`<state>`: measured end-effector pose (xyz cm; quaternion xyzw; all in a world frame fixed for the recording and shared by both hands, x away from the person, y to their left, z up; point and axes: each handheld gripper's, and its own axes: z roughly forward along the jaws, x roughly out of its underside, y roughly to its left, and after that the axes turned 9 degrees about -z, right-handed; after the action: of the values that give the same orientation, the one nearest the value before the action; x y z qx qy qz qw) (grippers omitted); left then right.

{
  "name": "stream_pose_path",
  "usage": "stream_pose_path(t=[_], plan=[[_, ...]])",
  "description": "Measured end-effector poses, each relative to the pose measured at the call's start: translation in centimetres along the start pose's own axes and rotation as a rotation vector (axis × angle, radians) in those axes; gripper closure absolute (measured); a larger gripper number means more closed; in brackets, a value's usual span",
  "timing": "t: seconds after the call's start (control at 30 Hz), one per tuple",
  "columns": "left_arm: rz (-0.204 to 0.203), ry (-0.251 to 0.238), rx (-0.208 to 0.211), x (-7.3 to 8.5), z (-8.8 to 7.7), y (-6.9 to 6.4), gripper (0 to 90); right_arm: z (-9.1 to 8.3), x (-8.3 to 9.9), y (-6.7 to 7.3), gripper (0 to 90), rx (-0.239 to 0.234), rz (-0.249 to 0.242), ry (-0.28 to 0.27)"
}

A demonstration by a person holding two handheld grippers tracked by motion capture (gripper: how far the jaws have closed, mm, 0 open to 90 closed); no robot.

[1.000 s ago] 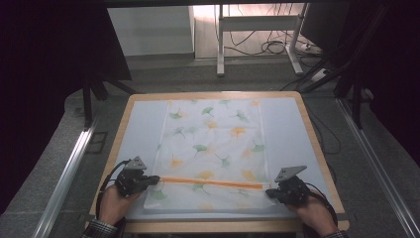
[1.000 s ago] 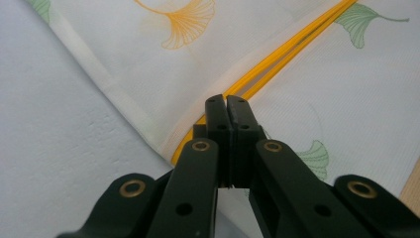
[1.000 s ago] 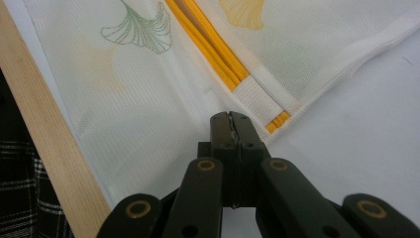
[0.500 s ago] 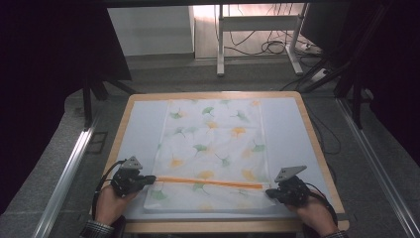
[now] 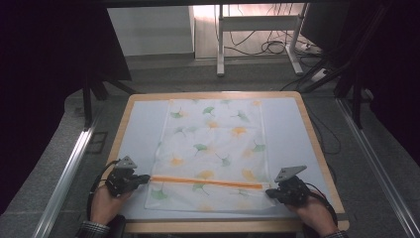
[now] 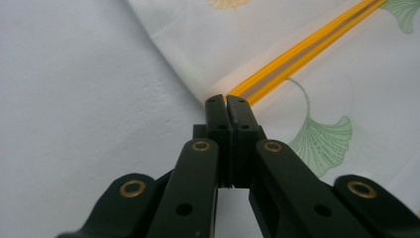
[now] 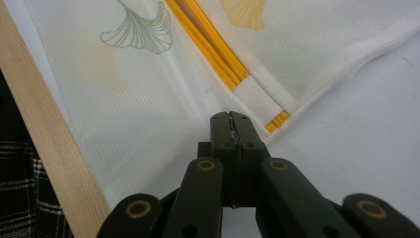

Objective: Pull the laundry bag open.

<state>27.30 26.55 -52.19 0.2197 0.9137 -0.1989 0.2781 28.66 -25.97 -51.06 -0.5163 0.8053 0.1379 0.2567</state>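
A white cloth [image 5: 213,144] printed with green and orange ginkgo leaves lies flat on the pale table top [image 5: 138,129]. An orange stripe [image 5: 205,182] crosses it near the front. My left gripper [image 5: 146,178] is shut on the cloth at the stripe's left end; in the left gripper view the closed tips [image 6: 227,99] meet the cloth edge [image 6: 198,84]. My right gripper [image 5: 270,192] is shut on the cloth at the stripe's right end, and in the right gripper view a sliver of fabric sits between its tips [image 7: 230,116], beside the stripe [image 7: 213,49].
A wooden rim [image 5: 213,94] frames the table, and it runs close by the right gripper [image 7: 44,144]. Metal rails flank the table at left [image 5: 69,168] and right [image 5: 381,168]. A desk frame with cables [image 5: 257,29] stands on the floor behind. A plaid sleeve [image 7: 20,198] shows beside the rim.
The left gripper has shifted a little to the left with the cloth's edge. The right gripper has held still.
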Motion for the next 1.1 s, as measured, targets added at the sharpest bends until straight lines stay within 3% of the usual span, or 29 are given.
stream_pose_path(t=[0.43, 0.63, 0.87, 0.93, 1.1], plan=[[-0.004, 0.029, -0.009, 0.0, 0.5, 0.4, 90.0, 0.0, 0.0, 0.0, 89.5, 0.003, -0.003, 0.001], [-0.023, 0.011, 0.028, 0.2, 0.4, 0.6, 89.9, 0.0, 0.0, 0.0, 89.3, 0.005, -0.01, 0.001], [0.013, -0.018, 0.021, 0.1, 0.2, 0.1, 88.2, -0.1, -0.1, 0.1, 86.1, 0.004, -0.008, 0.004], [0.021, -0.037, 0.008, 0.1, 0.0, 0.0, 82.9, -0.1, -0.1, 0.0, 80.1, -0.013, 0.0, 0.0], [0.033, -0.068, -0.002, 0.0, 0.0, -0.4, 68.0, -0.1, -0.2, 0.1, 78.0, -0.018, 0.011, 0.004]])
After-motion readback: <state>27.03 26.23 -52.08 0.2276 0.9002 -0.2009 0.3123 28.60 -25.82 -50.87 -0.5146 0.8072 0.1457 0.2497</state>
